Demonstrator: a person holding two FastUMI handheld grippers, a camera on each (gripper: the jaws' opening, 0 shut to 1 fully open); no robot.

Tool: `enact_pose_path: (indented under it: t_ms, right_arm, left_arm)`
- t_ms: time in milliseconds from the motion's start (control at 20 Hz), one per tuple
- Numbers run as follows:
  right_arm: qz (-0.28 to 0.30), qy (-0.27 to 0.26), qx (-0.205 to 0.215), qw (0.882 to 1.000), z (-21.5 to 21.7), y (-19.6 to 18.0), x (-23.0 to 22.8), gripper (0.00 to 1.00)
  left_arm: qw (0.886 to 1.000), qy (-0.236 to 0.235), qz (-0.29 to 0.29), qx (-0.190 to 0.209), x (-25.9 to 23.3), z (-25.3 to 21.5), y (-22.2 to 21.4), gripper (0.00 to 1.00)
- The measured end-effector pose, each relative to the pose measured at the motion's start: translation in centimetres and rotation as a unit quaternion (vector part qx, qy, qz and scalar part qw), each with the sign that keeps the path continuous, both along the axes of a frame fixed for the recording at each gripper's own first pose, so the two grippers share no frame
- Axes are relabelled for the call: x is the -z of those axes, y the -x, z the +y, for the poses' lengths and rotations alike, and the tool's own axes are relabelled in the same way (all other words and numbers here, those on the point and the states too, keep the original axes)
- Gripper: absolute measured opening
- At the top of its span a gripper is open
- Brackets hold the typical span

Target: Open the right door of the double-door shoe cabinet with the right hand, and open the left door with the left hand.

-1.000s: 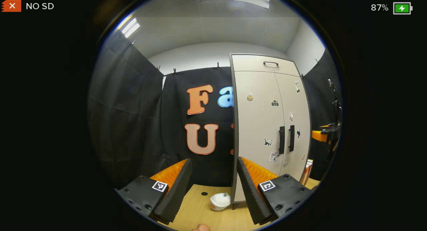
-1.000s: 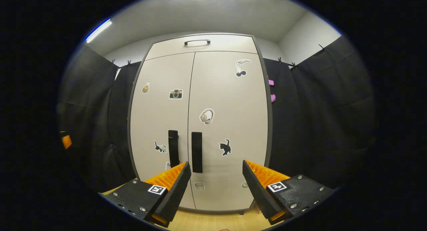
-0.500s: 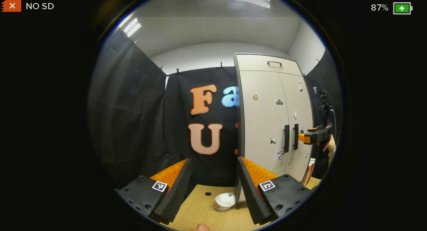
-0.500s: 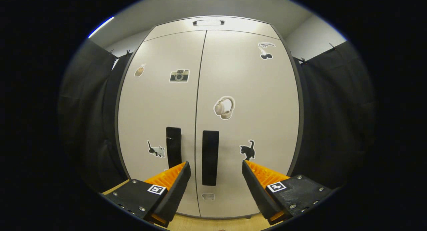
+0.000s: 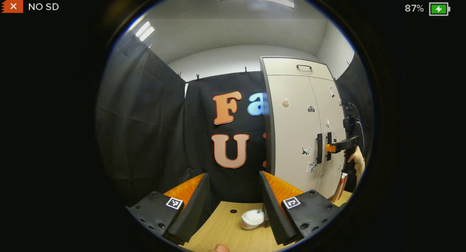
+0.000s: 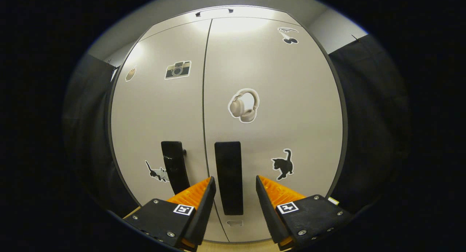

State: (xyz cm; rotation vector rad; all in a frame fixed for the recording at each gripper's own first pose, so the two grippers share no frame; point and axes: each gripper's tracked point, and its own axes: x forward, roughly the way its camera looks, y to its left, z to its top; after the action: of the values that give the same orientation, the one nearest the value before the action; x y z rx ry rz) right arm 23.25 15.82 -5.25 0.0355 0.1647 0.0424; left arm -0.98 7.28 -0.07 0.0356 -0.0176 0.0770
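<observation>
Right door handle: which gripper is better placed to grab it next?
Right. The right gripper is open, with the right door handle between its fingers. The left gripper faces the booth wall, off to the cabinet's side.

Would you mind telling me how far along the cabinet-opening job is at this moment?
Nothing is done yet: both doors are closed. In hand: the right hand-held gripper, open, straddles the right door handle without clamping it. Left to do: pull that door, then bring the left hand-held gripper, open and off to the side, to the left door handle.

The left claw's finger [image 5: 271, 203] hides part of the white object [image 5: 252, 219].
</observation>
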Motion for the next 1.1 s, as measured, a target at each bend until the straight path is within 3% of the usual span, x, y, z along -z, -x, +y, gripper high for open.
enact_pose_path:
  t_ms: [300, 450, 750, 1100]
  right_arm:
    - [0.003, -0.014, 0.005, 1.0, 0.4, -0.4, 0.0, 0.36]
    - [0.003, -0.003, 0.004, 1.0, 0.3, -0.3, 0.1, 0.34]
    - [0.005, 0.007, -0.008, 1.0, 0.1, 0.9, -0.1, 0.18]
    - [0.008, 0.009, -0.058, 0.998, -2.0, 6.5, -1.1, 0.11]
  left_arm:
    - [1.0, 0.003, 0.0, 0.002, 0.0, -0.1, 0.7, 0.81]
    - [1.0, 0.005, 0.002, 0.0, -0.1, 0.0, 1.0, 0.81]
    - [1.0, 0.011, 0.005, 0.001, -0.1, -0.5, 1.5, 0.81]
    - [1.0, 0.025, 0.009, 0.0, -0.3, -1.5, 2.6, 0.81]
